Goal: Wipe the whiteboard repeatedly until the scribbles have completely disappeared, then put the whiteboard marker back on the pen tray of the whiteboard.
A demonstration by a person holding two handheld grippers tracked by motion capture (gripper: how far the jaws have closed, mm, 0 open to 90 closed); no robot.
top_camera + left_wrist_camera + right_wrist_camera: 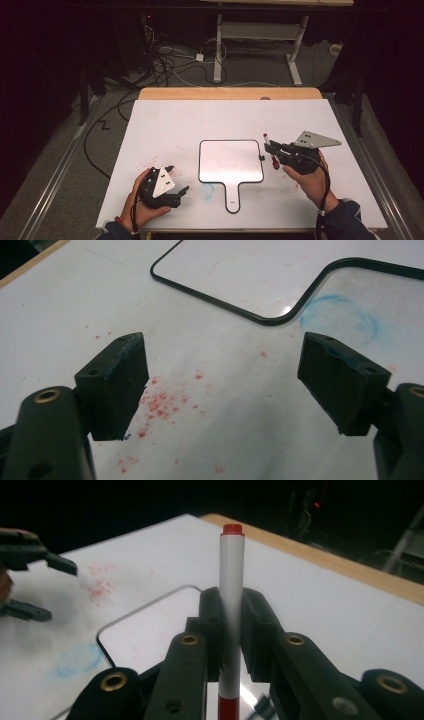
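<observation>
A white table (pixel 165 125) carries a small whiteboard (pixel 230 160) with a dark rim and a handle, which lies near its middle. Off the whiteboard's right edge, the right gripper (pixel 272 149) clamps a white marker (pixel 231 605) with red ends. Off the whiteboard's lower left corner, the left gripper (pixel 177 181) hangs with its jaws spread apart and bare over red specks (pixel 160 405). A blue smudge (pixel 206 190) sits beside the handle.

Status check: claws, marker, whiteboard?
Right claw shut on marker, held upright beside the whiteboard. Left claw open, empty, over red smudges. Nothing in the way.
</observation>
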